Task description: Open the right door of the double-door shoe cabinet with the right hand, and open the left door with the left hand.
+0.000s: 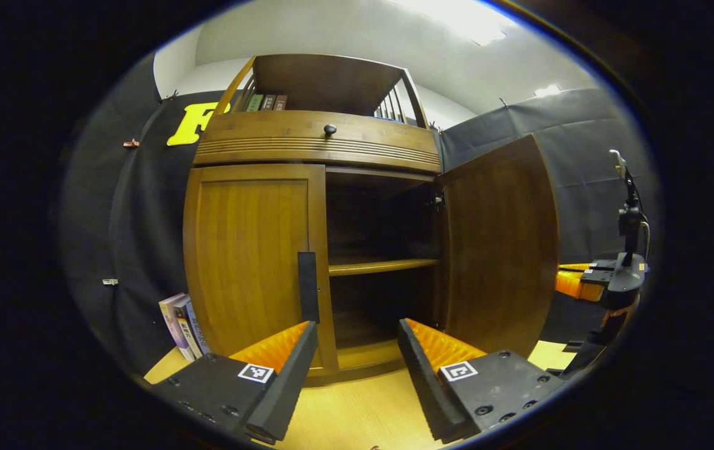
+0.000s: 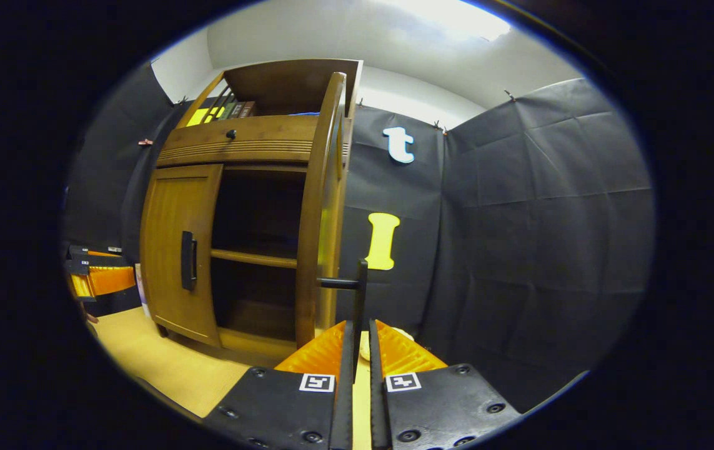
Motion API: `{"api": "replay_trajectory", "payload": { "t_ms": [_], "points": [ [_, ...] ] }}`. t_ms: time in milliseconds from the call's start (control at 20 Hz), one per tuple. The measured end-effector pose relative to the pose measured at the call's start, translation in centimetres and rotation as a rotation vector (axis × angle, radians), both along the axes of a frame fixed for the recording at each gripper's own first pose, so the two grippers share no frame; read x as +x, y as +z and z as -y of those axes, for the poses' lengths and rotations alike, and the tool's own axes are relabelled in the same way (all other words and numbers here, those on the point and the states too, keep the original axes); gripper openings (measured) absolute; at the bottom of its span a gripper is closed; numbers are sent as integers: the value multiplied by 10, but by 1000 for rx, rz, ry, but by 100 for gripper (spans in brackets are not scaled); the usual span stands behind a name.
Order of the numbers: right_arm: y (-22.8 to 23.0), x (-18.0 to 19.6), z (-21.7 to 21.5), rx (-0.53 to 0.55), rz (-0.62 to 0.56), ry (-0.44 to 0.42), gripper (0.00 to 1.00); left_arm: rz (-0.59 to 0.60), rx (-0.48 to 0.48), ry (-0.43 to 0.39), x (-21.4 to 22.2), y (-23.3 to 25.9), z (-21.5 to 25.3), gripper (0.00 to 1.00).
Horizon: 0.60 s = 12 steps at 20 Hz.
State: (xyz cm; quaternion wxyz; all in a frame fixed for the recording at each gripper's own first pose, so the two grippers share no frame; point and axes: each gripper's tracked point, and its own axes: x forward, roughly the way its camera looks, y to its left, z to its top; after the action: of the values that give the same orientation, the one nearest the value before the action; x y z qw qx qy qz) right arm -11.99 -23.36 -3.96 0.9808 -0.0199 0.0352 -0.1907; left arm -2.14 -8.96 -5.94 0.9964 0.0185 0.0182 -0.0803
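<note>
Right tool [image 2: 357, 350] pinching thin black bar handle [image 2: 360, 306] of open brown wooden right door [image 2: 322, 206]; left tool [image 1: 357, 350] spread before closed left door [image 1: 250, 256] w/ black handle [image 1: 308, 286].

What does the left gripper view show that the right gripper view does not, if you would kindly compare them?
Left gripper view: the inner face of the open right door, books standing beside the cabinet, and the left gripper open in front of the left door handle.
Right gripper view: the right door seen edge-on, with the right gripper shut on the right door handle.
Both: the left door closed, the drawer knob and the inner shelf.
</note>
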Motion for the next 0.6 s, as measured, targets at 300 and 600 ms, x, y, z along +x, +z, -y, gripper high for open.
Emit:
{"api": "replay_trajectory", "payload": {
  "t_ms": [300,600],
  "points": [
    [3,-10,35,2,28,-42,15,-14,-17,112,49,-15,-22,78],
    [-4,-16,31,-8,21,51,16,37,20,219,101,-12,-55,78]
  ]
}}
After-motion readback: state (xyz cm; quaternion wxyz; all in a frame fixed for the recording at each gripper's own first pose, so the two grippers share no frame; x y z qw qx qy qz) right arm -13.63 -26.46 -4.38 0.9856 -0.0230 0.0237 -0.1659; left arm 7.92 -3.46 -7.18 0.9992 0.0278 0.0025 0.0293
